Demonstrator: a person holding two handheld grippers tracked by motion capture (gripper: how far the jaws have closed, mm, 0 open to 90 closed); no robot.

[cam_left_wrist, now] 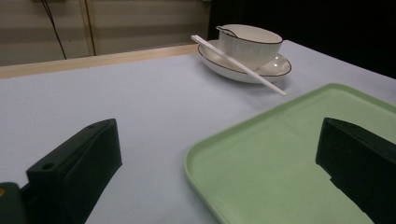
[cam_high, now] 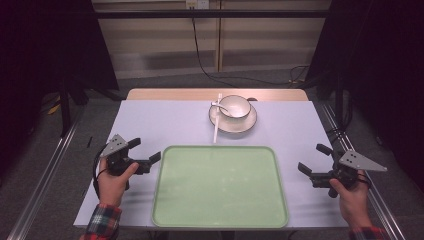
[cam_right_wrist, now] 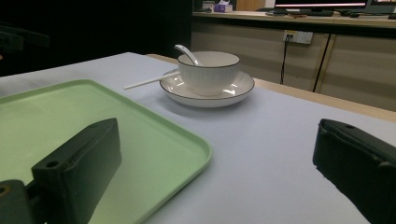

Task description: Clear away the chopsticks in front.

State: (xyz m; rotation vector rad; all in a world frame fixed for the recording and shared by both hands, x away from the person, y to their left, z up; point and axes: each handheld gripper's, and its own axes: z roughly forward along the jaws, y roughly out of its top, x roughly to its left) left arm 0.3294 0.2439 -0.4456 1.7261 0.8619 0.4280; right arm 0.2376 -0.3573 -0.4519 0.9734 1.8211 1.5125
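1. Two grippers flank the green tray (cam_high: 220,187): the left gripper (cam_high: 145,154) sits just beside its left edge and the right gripper (cam_high: 314,159) just beside its right edge, both with jaws spread wide and holding nothing.
2. Both point inward and forward toward the dishes, likely poised to bring them onto the bare tray.
3. Beyond the tray's far edge, a white bowl (cam_high: 234,106) stands on a saucer (cam_high: 247,122), well apart from both grippers.
4. One spoon (cam_right_wrist: 186,52) rests inside the bowl, and white chopsticks (cam_high: 216,120) lean across the saucer's rim onto the table (cam_high: 150,120).
5. Nothing blocks the reach; the loose chopsticks could slide off if the saucer moves.
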